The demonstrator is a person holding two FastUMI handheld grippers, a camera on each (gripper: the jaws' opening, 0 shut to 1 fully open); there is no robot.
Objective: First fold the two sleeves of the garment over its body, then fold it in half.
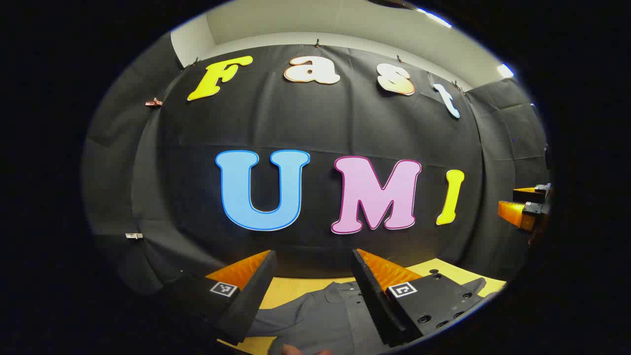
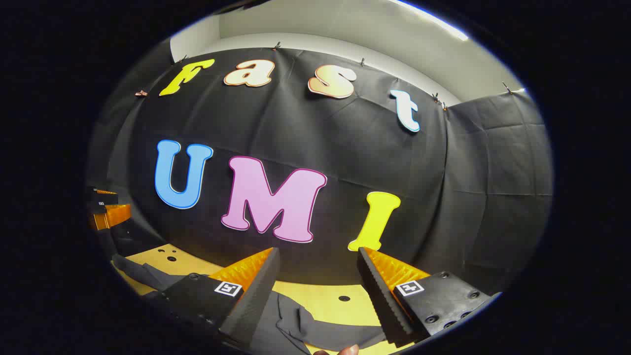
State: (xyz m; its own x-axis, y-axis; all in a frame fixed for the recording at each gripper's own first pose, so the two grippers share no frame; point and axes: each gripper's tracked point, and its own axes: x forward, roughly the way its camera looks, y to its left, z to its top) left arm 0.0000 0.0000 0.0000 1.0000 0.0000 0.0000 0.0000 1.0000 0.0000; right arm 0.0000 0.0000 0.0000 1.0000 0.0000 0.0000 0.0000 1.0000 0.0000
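Both cams ride high above the worktop [image 1: 296, 288], tilted up at the far booth wall. Left gripper view faces the wall's middle; right gripper view looks from further right. Shared: wall, the worktop's far edge, grey garment [image 2: 296, 325].

Yellow tabletop [image 2: 325, 301] with small dark holes; black cloth wall [image 1: 315, 128] behind; pale ceiling [image 2: 345, 24].

A flat yellow tabletop [image 2: 325, 303] with small round holes, low in frame, carries a grey collared fabric garment [image 1: 315, 315].
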